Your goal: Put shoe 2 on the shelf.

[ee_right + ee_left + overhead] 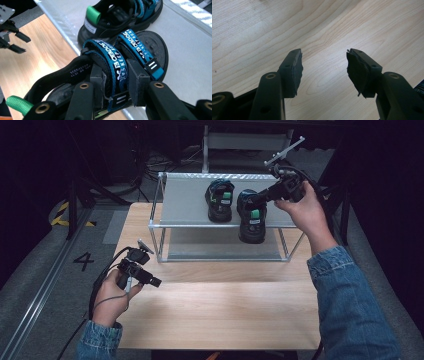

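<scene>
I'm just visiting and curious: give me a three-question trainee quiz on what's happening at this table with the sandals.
1. True or false: the left gripper holds a sandal.
2. The right gripper is clamped on which part of the nearer sandal? A) the green heel loop B) a blue strap C) the sole
3. Where does the other sandal sit?

Key
1. False: its jaws stand open with nothing between them, over the wooden table.
2. B: the pads press a blue strap from both sides.
3. On the upper shelf of the metal rack, just left of the gripped one in the high view.
</scene>
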`<control>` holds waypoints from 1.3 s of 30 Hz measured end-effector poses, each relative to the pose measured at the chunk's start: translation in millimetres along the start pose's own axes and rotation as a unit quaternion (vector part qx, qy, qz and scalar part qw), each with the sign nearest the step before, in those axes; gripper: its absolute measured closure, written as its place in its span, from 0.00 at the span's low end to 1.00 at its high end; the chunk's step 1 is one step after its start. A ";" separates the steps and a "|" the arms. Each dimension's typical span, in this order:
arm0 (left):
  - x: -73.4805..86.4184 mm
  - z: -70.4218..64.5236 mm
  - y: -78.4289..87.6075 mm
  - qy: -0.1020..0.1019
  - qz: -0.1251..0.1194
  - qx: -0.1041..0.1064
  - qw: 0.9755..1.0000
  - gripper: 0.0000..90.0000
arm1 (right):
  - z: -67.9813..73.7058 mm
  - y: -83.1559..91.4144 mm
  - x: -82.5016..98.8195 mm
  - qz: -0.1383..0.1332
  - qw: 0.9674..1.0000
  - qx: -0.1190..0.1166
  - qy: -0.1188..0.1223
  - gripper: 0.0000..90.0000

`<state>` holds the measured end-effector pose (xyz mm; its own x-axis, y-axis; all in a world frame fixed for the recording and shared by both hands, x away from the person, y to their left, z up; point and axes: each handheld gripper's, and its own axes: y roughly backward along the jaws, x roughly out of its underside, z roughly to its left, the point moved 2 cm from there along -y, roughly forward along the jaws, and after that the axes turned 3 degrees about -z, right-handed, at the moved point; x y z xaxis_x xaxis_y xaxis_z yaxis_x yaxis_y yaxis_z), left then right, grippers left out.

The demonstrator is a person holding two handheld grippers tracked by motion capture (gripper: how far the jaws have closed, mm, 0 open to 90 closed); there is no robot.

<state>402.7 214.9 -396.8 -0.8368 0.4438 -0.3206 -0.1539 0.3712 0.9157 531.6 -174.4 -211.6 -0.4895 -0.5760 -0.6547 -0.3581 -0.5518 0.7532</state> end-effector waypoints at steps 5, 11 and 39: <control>0.2 2.7 -2.0 0.002 0.001 0.000 1.000 0.51 | -6.2 -17.0 -5.6 0.001 1.000 -0.001 -0.007 0.76; 1.1 2.8 -3.5 0.002 0.003 0.001 1.000 0.51 | -16.2 -28.8 -9.9 -0.004 1.000 -0.006 -0.020 0.76; -7.3 -7.3 -8.0 -0.013 0.010 0.000 1.000 0.50 | 52.2 37.0 42.3 -0.118 0.992 0.033 -0.009 0.62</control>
<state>406.2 202.7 -400.0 -0.8255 0.4726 -0.3085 -0.1372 0.3621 0.9220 456.3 -187.7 -208.1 -0.3999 -0.4248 -0.8121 -0.5159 -0.6280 0.5826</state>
